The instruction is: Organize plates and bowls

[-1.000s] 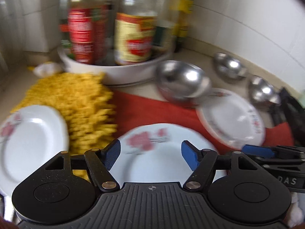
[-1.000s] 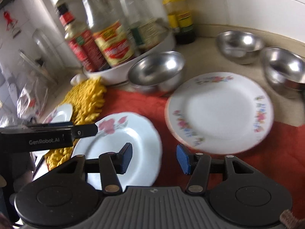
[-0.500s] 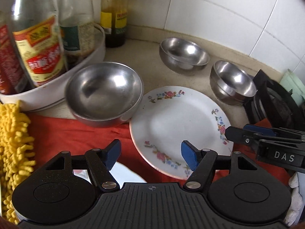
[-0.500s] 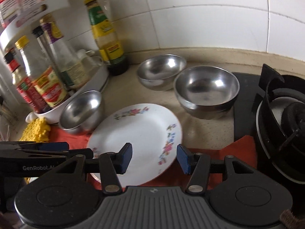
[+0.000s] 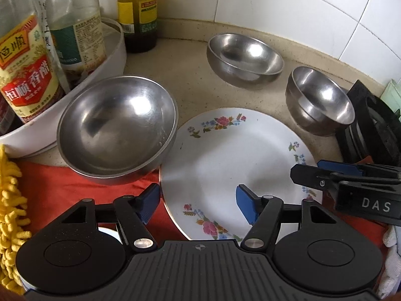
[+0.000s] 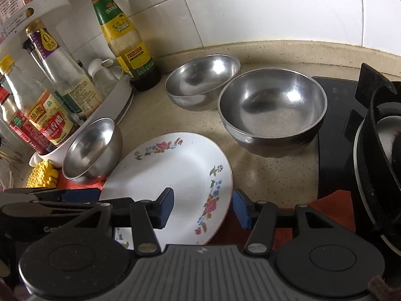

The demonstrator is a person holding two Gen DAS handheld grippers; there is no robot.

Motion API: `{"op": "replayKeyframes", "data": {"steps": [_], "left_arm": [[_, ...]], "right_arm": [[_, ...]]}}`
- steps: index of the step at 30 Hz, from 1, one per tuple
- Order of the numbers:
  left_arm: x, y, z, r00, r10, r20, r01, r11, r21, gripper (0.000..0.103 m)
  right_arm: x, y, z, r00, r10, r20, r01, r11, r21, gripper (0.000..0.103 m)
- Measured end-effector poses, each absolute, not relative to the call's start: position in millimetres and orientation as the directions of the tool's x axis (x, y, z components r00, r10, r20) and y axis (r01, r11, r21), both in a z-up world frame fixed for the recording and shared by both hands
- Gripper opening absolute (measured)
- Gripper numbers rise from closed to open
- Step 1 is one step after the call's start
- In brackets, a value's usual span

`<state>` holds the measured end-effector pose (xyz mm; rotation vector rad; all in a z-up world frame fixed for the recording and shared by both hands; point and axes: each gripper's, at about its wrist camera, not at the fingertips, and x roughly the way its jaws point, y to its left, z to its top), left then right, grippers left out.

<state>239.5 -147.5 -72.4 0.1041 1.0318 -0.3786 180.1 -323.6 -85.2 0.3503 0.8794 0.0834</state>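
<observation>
While nothing looks stacked yet, your left tool (image 5: 198, 204) hangs open over the near left edge of the floral plate (image 5: 235, 170); its jaws have just been closing a little, with only that rim below the gap and no pad touching it. Your right tool (image 6: 203, 207) is also open and empty, its pads straddling the plate's near right rim without pressing on it.

As for progress, I judge the task barely begun. Going left to right: a sliver of another white plate (image 5: 106, 228) shows under the left tool, apart from the floral one. The left bowl (image 5: 117, 128) sits half on the red cloth (image 5: 62, 188), touching or just beside the floral plate's left edge. The plate lies partly on the cloth and partly on the counter (image 5: 190, 80). Behind it stands the back bowl (image 5: 245, 57), and to the right the right bowl (image 5: 320, 100), which may be two nested, though I cannot be sure. So plates remain unstacked and bowls scattered.

Around them: a yellow mop cloth (image 5: 10, 200) at far left, a white tray (image 5: 112, 52) of bottles (image 5: 25, 70) crowding the left bowl, a dark bottle (image 5: 137, 12) in the corner, and the stove (image 6: 371, 138) just beside the right bowl. That tray and stove leave little room, and the left bowl may get in the way of lifting the plate.
</observation>
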Motion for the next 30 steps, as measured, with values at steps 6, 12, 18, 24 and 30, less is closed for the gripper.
{"op": "replayKeyframes", "data": {"steps": [6, 12, 18, 24, 30], "left_arm": [[245.6, -148.9, -79.7, 0.439, -0.278, -0.854, 0.375, 0.921, -0.107, 0.076], [248.1, -155.6, -83.7, 0.448, -0.289, -0.846, 0.406, 0.909, -0.095, 0.088], [248.9, -158.8, -83.2, 0.458, -0.281, -0.844, 0.402, 0.912, -0.085, 0.086], [236.4, -153.8, -76.4, 0.441, -0.299, -0.847, 0.4, 0.909, -0.112, 0.083], [225.5, -162.1, -68.8, 0.452, -0.3, -0.84, 0.422, 0.902, -0.095, 0.082]], "right_arm": [[182.5, -328.4, -96.9, 0.605, 0.26, -0.753, 0.068, 0.925, 0.374, 0.042], [183.5, -326.2, -95.7, 0.61, 0.251, -0.751, 0.067, 0.929, 0.365, 0.042], [182.9, -324.7, -96.4, 0.617, 0.243, -0.749, 0.063, 0.933, 0.354, 0.04], [171.5, -324.8, -90.1, 0.63, 0.227, -0.743, 0.051, 0.942, 0.331, 0.04], [159.9, -331.8, -84.6, 0.629, 0.217, -0.747, 0.064, 0.943, 0.327, 0.04]]}}
